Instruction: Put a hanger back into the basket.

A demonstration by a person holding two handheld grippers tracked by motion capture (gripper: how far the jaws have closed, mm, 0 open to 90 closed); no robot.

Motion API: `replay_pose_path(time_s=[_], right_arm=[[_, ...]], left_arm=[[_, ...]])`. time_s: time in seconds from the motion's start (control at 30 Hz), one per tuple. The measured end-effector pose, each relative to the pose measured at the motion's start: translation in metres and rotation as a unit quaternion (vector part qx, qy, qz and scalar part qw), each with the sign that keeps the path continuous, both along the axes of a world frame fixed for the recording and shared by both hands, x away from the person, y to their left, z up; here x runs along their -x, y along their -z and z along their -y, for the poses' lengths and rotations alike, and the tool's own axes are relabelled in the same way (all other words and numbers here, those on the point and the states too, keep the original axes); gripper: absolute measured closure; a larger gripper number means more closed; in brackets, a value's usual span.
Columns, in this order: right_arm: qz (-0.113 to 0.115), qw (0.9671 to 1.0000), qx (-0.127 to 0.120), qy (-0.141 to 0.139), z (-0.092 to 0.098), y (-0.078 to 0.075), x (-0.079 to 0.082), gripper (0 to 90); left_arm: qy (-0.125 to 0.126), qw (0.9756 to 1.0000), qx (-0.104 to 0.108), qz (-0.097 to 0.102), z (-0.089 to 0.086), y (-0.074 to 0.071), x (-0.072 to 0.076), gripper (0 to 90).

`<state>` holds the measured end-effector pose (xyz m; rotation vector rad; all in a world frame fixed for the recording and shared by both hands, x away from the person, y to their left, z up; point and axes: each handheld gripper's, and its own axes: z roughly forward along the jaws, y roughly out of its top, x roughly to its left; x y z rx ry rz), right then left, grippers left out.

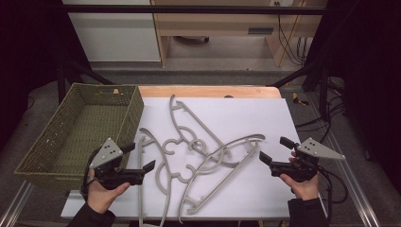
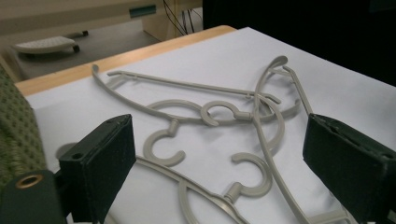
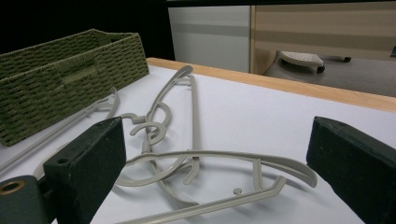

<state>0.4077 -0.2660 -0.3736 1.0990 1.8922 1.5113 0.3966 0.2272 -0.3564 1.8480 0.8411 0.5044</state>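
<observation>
1. Three grey plastic hangers lie tangled on the white sheet (image 1: 246, 113) that covers the bench (image 1: 208, 91), between the two grippers.
2. The far hanger (image 1: 191, 120) runs from near the bench's back edge toward the middle; the left hanger (image 1: 158, 172) lies just beside the left gripper (image 1: 141, 157); the right hanger (image 1: 222, 170) slants from the front edge toward the right gripper (image 1: 273, 151).
3. Shape: thin, flat-moulded arms with a gentle curve, a straight lower bar, and an open round hook on each. The hooks cluster at mid-sheet, overlapping. Surface matte and smooth.
4. Left gripper: jaws spread wide, holding nothing; seen between them in the left gripper view, the hooks (image 2: 205, 116) of the pile.
5. Right gripper: jaws likewise spread apart and empty, the right hanger's arm lying on the sheet ahead of them.
6. One woven basket (image 1: 35, 146), olive-green, rectangular, open-topped, stands at the bench's left side, just beside the sheet.
</observation>
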Motion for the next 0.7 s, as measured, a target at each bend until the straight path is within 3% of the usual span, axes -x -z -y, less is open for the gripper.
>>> replay_pose_path(time_s=[0.33, 0.7], right_arm=[[-0.003, 1.0000, 0.004, -0.006, -0.005, 0.000, -0.001, 4.8], [-0.004, 1.0000, 0.003, -0.007, -0.005, 0.001, -0.001, 4.7]], left_arm=[[0.026, 0.9986, -0.033, -0.032, 0.037, 0.012, -0.011, 10.6], [0.051, 0.9941, -0.076, -0.058, 0.079, 0.029, -0.024, 14.1]])
